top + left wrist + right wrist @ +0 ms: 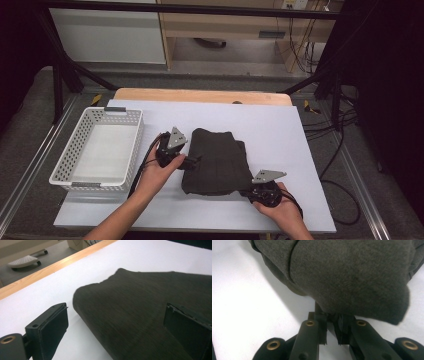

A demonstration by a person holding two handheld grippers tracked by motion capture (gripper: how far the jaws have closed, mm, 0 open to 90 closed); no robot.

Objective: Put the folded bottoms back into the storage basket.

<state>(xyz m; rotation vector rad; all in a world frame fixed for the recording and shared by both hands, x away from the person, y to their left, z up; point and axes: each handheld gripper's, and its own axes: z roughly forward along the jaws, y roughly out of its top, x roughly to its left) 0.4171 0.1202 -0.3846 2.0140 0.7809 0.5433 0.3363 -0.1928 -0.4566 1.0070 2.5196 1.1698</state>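
Dark grey folded cloth (216,161) lies flat on the white table sheet (280,130), sitting between the two tools. Long axis runs away from the person, near edge to far edge.

Left gripper (189,163) is at the cloth's left edge, about halfway along it; jaws spread wide, nothing clamped. In the left gripper view the rounded fold (140,315) sits straight ahead in the gap: one pad (53,330) on bare sheet beside the fold, the other pad (186,331) over the fabric. Contact not confirmed.

Right gripper (248,191) is at the cloth's near-right corner, clenched down on the fabric there. In the right gripper view the jaws are nearly together with the corner (362,285) draped over their tips; actual pinch point is hidden under the cloth.

Key relation: the cloth lies to the right of the left tool, fold inside its open jaws, so that side looks ready to close. Judged next: left clamps, then both lift.

White perforated basket (64,165) stands to the left of the left gripper, apart from the cloth.
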